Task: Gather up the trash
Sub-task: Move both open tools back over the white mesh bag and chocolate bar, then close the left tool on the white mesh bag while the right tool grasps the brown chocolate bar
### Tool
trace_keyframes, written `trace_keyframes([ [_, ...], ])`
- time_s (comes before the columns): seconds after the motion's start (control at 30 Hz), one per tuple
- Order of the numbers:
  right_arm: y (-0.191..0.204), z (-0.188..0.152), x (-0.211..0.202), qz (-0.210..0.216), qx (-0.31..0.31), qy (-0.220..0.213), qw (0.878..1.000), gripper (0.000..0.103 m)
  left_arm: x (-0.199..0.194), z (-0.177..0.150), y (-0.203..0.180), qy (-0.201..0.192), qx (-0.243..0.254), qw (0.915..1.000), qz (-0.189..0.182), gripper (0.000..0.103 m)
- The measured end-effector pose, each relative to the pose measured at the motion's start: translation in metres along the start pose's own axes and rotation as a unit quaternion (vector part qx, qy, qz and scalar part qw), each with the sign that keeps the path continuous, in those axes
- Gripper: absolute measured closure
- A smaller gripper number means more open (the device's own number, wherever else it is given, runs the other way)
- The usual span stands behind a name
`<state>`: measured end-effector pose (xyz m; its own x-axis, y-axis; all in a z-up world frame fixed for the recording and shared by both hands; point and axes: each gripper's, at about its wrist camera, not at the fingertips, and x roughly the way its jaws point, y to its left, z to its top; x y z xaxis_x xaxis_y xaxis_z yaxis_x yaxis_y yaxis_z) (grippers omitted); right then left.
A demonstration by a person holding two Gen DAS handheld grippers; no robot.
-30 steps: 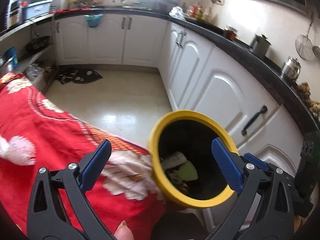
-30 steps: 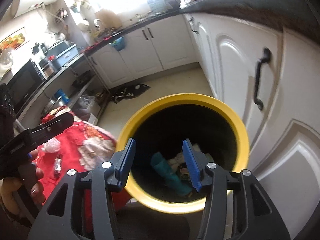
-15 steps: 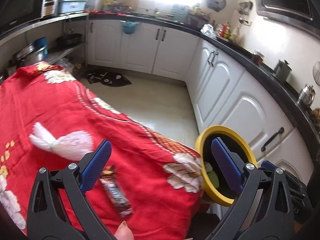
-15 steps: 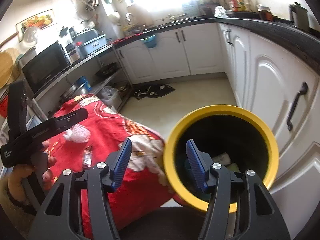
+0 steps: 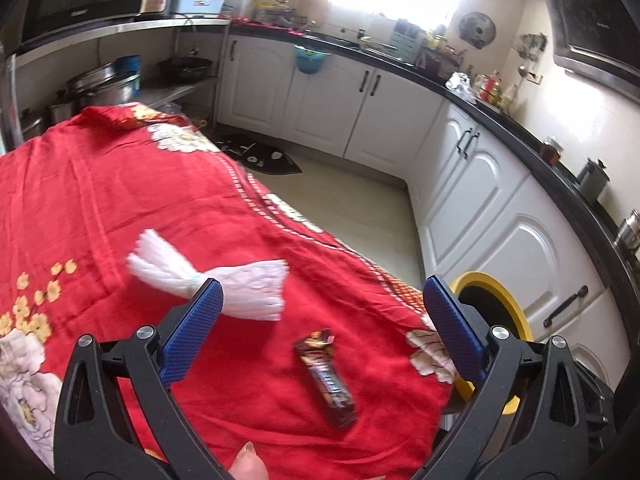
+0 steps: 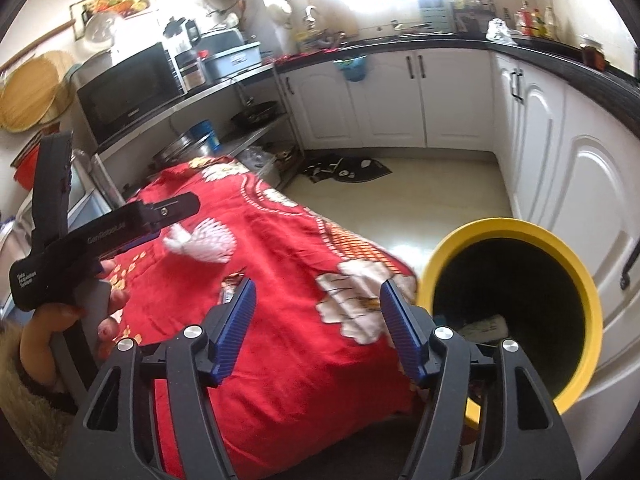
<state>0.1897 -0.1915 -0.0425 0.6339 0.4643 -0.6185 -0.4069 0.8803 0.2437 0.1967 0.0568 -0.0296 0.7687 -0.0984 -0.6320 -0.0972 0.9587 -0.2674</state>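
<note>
- The yellow-rimmed bin [image 6: 568, 280] stands on the floor between the red-clothed tabletop [image 5: 120, 208] and the white cabinets [image 5: 520, 248]; inside it lie a pale tube-like item [image 6: 486, 326] and other scraps too dark to make out.
- On the cloth, near the edge by the bin, lies a dark snack wrapper [image 5: 326, 376]; further in lies a white crumpled wrapper, twisted at its middle [image 5: 216, 284].
- The left tool [image 5: 320, 332] hangs above the cloth with its jaws wide and nothing between the pads; the snack wrapper sits below the gap.
- The right tool [image 6: 316, 332] has just been opening and is empty, its jaws apart over the cloth's edge beside the bin.
- Only the right view looks into the bin and catches the hand [image 6: 92, 304] holding the left tool; there the snack wrapper [image 6: 231, 288] is mostly hidden behind a blue pad.
- Only the left view shows the whole snack wrapper, and just a sliver of the bin's rim [image 5: 496, 292].
</note>
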Motion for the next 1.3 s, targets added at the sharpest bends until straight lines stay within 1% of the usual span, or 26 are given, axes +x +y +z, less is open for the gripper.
trace_keyframes([
  [0.27, 0.034, -0.001, 0.025, 0.018, -0.035, 0.026, 0.999, 0.039, 0.0, -0.001, 0.038, 0.0, -0.037, 0.9991, 0.021, 0.011],
  [0.57, 0.063, -0.009, 0.065, 0.034, -0.069, 0.069, 0.995, 0.039, 0.012, -0.007, 0.075, 0.02, -0.082, 0.9958, 0.037, 0.011],
  [0.7, 0.071, -0.011, 0.083, 0.037, -0.079, 0.086, 0.993, 0.039, 0.02, -0.011, 0.091, 0.034, -0.117, 0.9922, 0.025, 0.011],
  [0.73, 0.073, -0.012, 0.088, 0.038, -0.081, 0.091, 0.992, 0.039, 0.023, -0.011, 0.096, 0.038, -0.129, 0.9907, 0.018, 0.011],
  [0.8, 0.076, -0.013, 0.096, 0.04, -0.083, 0.099, 0.991, 0.039, 0.028, -0.012, 0.103, 0.048, -0.156, 0.9865, -0.011, 0.011],
  [0.87, 0.08, -0.014, 0.104, 0.042, -0.085, 0.107, 0.99, 0.039, 0.035, -0.013, 0.11, 0.058, -0.186, 0.9805, -0.028, 0.011],
  [0.93, 0.081, -0.016, 0.109, 0.044, -0.085, 0.114, 0.989, 0.044, 0.041, -0.014, 0.114, 0.064, -0.204, 0.9762, -0.038, 0.011],
  [1.0, 0.082, -0.019, 0.115, 0.051, -0.085, 0.126, 0.987, 0.054, 0.047, -0.014, 0.12, 0.07, -0.224, 0.9712, -0.042, 0.011],
  [1.07, 0.083, -0.023, 0.117, 0.054, -0.087, 0.13, 0.986, 0.057, 0.052, -0.012, 0.122, 0.07, -0.238, 0.9677, -0.045, 0.011],
  [1.1, 0.083, -0.024, 0.117, 0.055, -0.088, 0.13, 0.986, 0.062, 0.053, -0.01, 0.123, 0.068, -0.246, 0.9659, -0.043, 0.011],
  [1.13, 0.083, -0.025, 0.117, 0.057, -0.09, 0.131, 0.986, 0.065, 0.055, -0.009, 0.124, 0.066, -0.25, 0.9651, -0.042, 0.013],
  [1.17, 0.083, -0.026, 0.115, 0.06, -0.091, 0.132, 0.985, 0.072, 0.056, -0.007, 0.124, 0.065, -0.252, 0.9649, -0.038, 0.021],
  [1.2, 0.083, -0.027, 0.114, 0.061, -0.092, 0.132, 0.985, 0.078, 0.058, -0.006, 0.124, 0.065, -0.251, 0.9653, -0.029, 0.026],
  [1.27, 0.08, -0.029, 0.111, 0.065, -0.089, 0.132, 0.985, 0.084, 0.062, -0.004, 0.127, 0.069, -0.249, 0.966, -0.009, 0.047],
  [1.3, 0.079, -0.029, 0.109, 0.066, -0.087, 0.132, 0.985, 0.084, 0.063, -0.004, 0.126, 0.068, -0.242, 0.968, 0.004, 0.051],
])
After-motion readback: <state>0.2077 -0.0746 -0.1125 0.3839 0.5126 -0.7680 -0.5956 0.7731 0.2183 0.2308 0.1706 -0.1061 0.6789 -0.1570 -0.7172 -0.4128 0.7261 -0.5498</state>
